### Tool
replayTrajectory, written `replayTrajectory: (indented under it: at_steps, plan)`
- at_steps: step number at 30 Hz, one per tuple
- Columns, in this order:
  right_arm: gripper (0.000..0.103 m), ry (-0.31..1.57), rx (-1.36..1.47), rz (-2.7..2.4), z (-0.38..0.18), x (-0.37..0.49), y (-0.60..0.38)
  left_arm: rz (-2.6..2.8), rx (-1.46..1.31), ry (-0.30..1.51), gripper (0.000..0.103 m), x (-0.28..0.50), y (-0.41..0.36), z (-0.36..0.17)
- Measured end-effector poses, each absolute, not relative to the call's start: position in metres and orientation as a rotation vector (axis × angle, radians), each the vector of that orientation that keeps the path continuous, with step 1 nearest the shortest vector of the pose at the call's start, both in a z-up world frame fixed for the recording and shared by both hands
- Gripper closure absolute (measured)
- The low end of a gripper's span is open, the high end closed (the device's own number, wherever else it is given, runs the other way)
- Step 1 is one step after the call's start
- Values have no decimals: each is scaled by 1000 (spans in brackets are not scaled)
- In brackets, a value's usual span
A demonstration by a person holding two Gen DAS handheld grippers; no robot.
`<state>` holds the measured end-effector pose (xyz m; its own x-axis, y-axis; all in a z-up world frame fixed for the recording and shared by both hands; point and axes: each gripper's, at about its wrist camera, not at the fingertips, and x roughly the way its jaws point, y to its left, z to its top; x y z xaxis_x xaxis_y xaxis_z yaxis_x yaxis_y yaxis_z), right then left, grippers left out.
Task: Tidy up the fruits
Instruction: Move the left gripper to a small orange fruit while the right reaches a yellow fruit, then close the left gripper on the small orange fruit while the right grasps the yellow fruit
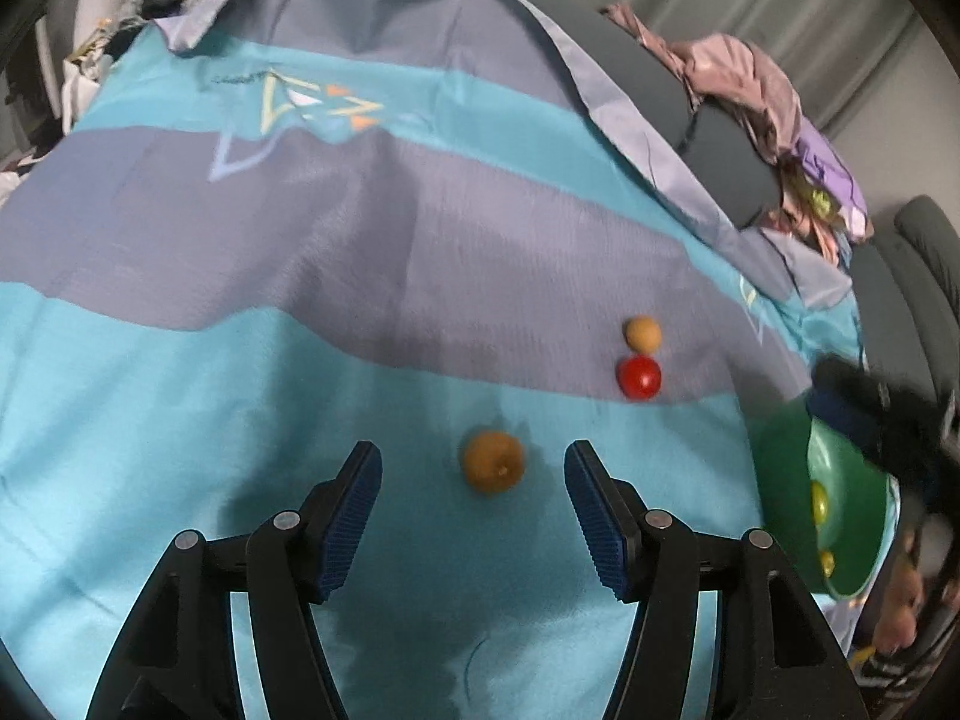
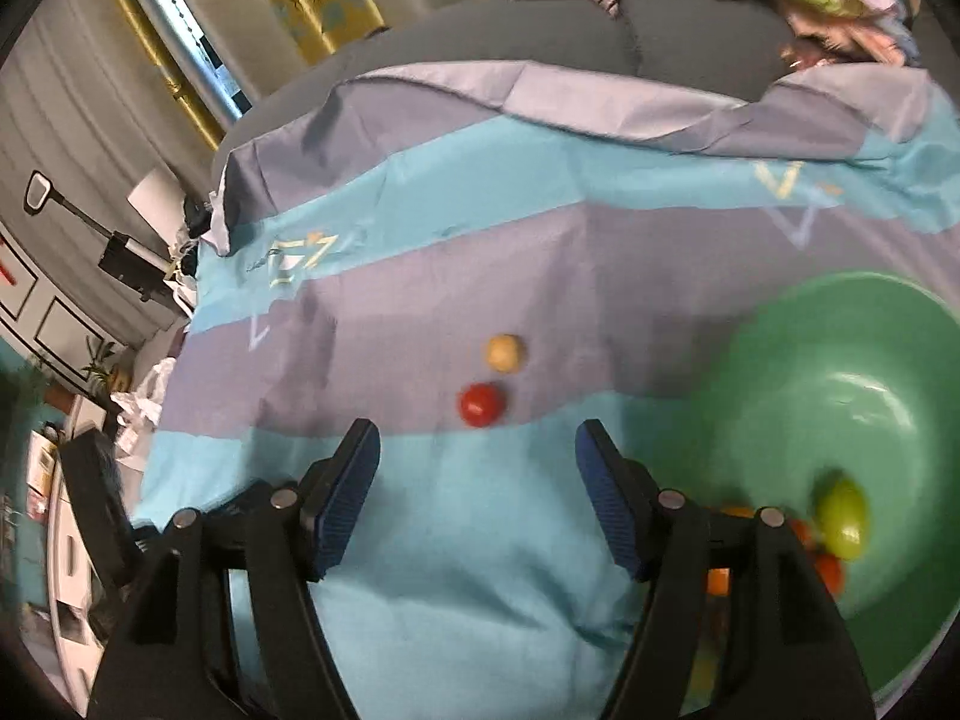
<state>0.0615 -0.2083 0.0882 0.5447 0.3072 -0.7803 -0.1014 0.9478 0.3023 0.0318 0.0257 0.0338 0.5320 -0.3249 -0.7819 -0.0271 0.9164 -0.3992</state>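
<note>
A brown round fruit (image 1: 492,462) lies on the blue-and-grey cloth (image 1: 300,360) just ahead of my open, empty left gripper (image 1: 473,462), between its fingertips' line. Beyond it lie a red fruit (image 1: 639,377) and a small tan fruit (image 1: 642,333), touching. The green bowl (image 1: 780,480) is at the right edge with yellow-green fruits inside. In the right wrist view my right gripper (image 2: 477,450) is open and empty; the red fruit (image 2: 481,404) and tan fruit (image 2: 505,352) lie just ahead. The green bowl (image 2: 780,360) at right holds a yellow-green fruit (image 2: 843,516) and orange-red fruits.
A pile of pink and purple clothes (image 1: 768,102) lies on grey cushions behind the cloth. The cloth's far edge is folded over (image 2: 540,90). Room clutter and furniture (image 2: 90,420) stand off the left side. A dark blurred object (image 1: 870,420) overlaps the bowl's rim.
</note>
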Motion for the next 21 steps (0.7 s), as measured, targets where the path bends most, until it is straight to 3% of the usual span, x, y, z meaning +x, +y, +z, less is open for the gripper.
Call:
replayTrajectory:
  at_steps: [6,8,9,21]
  plan:
    - [38,1023,166,157,64,106,-179,-182,-353,1036,41,33,20,23]
    - [51,1063,150,131,53,121,-175,-181,-354,1049,41,34,20,20]
    - [53,1075,133,120,49,126,-172,-178,-350,1051,41,35,20,19]
    - [59,1118,56,54,17,157,-172,-183,-318,1066,52,39,13,15]
